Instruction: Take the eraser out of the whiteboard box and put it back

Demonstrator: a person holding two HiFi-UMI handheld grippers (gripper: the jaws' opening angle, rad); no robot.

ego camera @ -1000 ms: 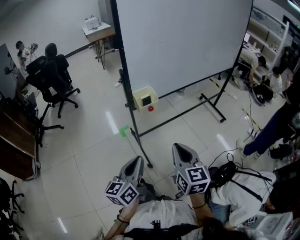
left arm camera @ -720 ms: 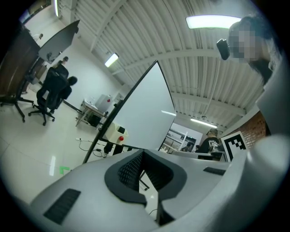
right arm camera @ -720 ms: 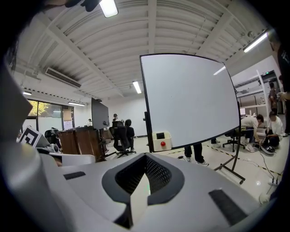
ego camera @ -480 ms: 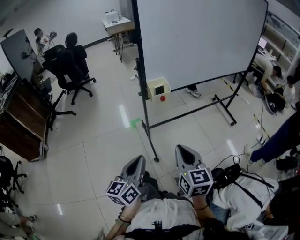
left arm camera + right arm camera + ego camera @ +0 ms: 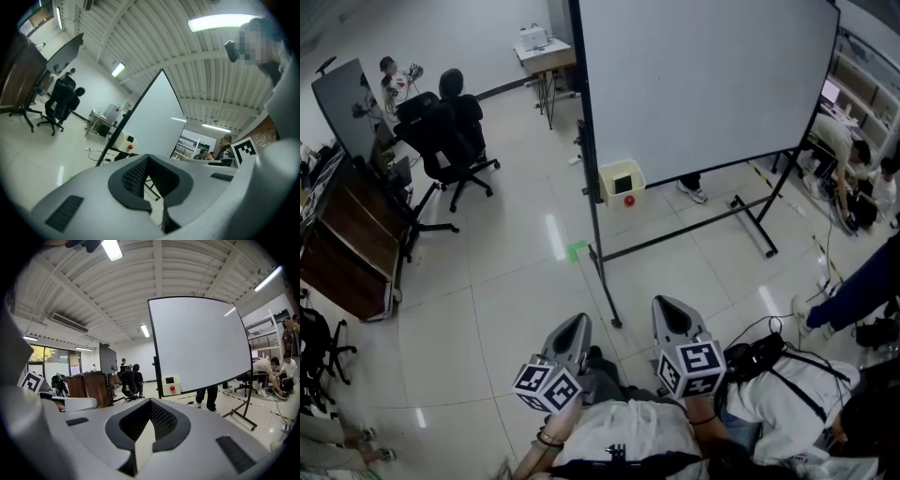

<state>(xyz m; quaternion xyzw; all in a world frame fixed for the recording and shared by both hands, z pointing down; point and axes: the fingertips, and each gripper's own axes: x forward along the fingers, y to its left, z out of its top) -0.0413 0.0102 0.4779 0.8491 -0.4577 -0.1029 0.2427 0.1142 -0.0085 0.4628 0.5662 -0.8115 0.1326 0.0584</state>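
Hovering side by side, the left gripper (image 5: 573, 325) and right gripper (image 5: 667, 307) have jaws closed together, empty; the box (image 5: 621, 180) hangs on the whiteboard (image 5: 703, 84) frame, well apart; a dark block shows inside.

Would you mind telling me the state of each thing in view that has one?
left gripper: shut, empty.
right gripper: shut, empty.
whiteboard: upright, blank.
whiteboard box: mounted at the whiteboard's lower corner, far from both grippers; dark shape inside, perhaps the eraser.
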